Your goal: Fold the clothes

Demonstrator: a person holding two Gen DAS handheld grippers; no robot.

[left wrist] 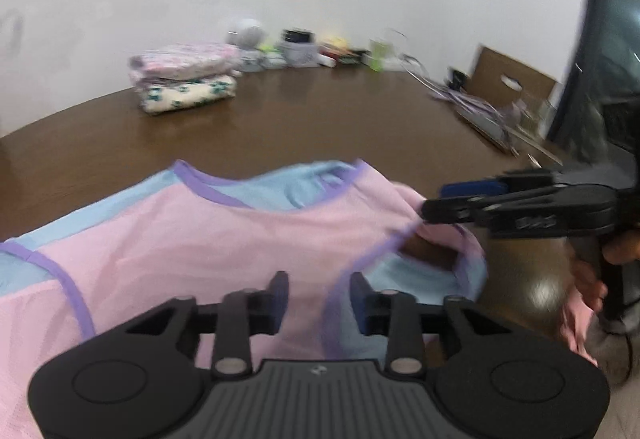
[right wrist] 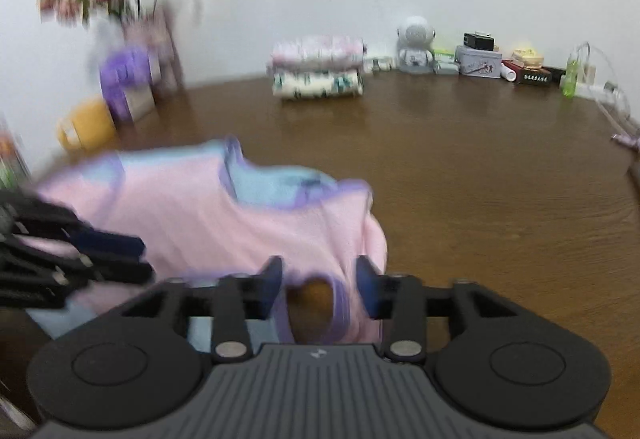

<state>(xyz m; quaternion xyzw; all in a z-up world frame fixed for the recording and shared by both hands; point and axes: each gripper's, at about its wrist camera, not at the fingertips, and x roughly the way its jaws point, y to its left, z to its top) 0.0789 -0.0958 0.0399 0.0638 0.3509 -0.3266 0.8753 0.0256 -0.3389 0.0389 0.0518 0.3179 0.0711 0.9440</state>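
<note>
**Two grippers over a pink top on the table**

The left gripper (left wrist: 319,289) hovers with its jaws apart over the body of a pink top (left wrist: 192,235), nothing between the fingers but cloth lying below them. The right gripper (right wrist: 319,279), also spread, sits low over the top's near armhole, where the purple binding rings a patch of bare table (right wrist: 460,167); seen from the left wrist, its fingers reach in at the shoulder seam, and whether they pinch cloth there cannot be told through the blur. The top, pink in front with blue lining and purple trim, lies spread on the near part of the table, its right shoulder rumpled. Well behind it stands a stack (right wrist: 318,67) of folded clothes. The scene reads as a fold in hand on this garment: the next move would call for a firm pinch at shoulder or hem on each side before any lift.
</note>
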